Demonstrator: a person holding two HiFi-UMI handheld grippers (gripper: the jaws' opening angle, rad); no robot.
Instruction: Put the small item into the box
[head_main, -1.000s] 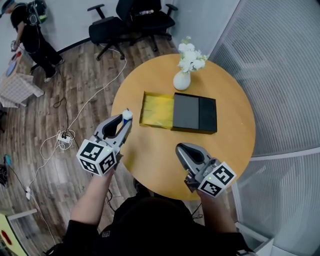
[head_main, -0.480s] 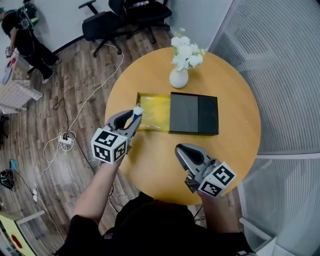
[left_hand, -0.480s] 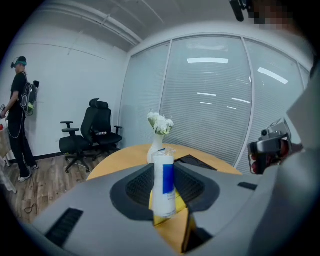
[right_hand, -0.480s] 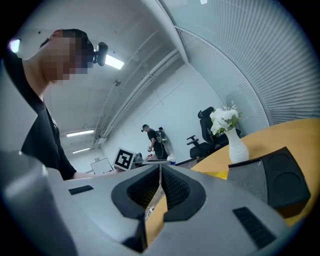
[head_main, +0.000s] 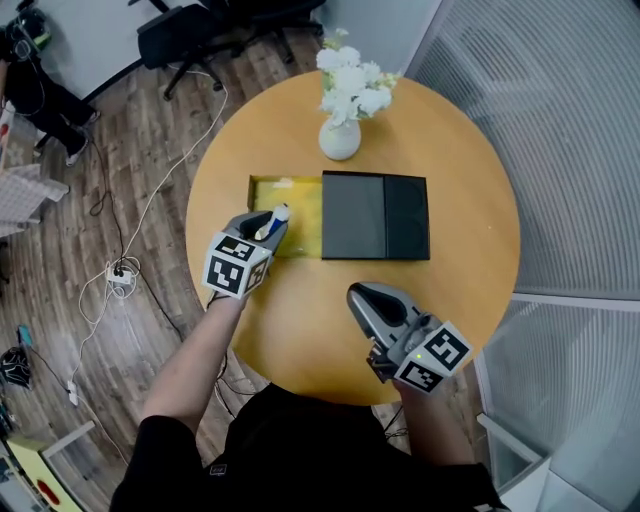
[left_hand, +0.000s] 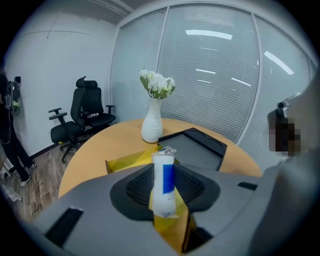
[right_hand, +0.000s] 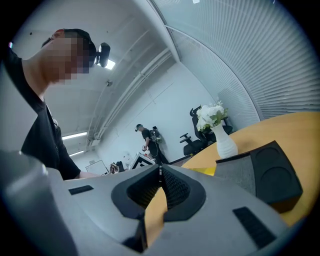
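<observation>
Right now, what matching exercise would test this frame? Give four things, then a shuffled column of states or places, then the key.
Things:
1. left gripper
2. right gripper
3. vase
4. lid

States or places:
A. shut, nothing in it
B. black, covering part of the box
C. shut on the packet
D. upright beyond the box, holding white flowers

Pairs: 1-C, 2-A, 3-D, 4-B
</observation>
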